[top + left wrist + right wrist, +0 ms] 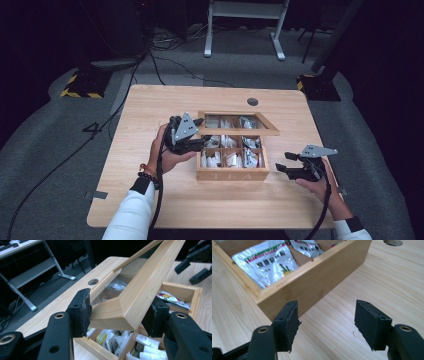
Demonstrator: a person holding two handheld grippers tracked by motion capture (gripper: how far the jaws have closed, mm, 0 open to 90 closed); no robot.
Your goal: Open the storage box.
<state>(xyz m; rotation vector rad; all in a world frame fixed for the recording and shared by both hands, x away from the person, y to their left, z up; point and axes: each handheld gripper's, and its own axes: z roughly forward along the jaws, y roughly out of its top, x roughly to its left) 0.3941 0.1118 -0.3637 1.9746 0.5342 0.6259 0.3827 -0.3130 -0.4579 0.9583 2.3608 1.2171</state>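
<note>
1. Black pads of the left gripper (117,315) are pinched on a corner of the wooden lid (140,290), which is held tilted above the box (232,155).
2. Jaws of the right gripper (327,325) are spread with nothing between them, low over the table (367,285), just beside a box corner.
3. Sachets (269,263) are seen in the compartments.
4. The box is set mid-table, between both hands, with "TEA" on its front wall.
</note>
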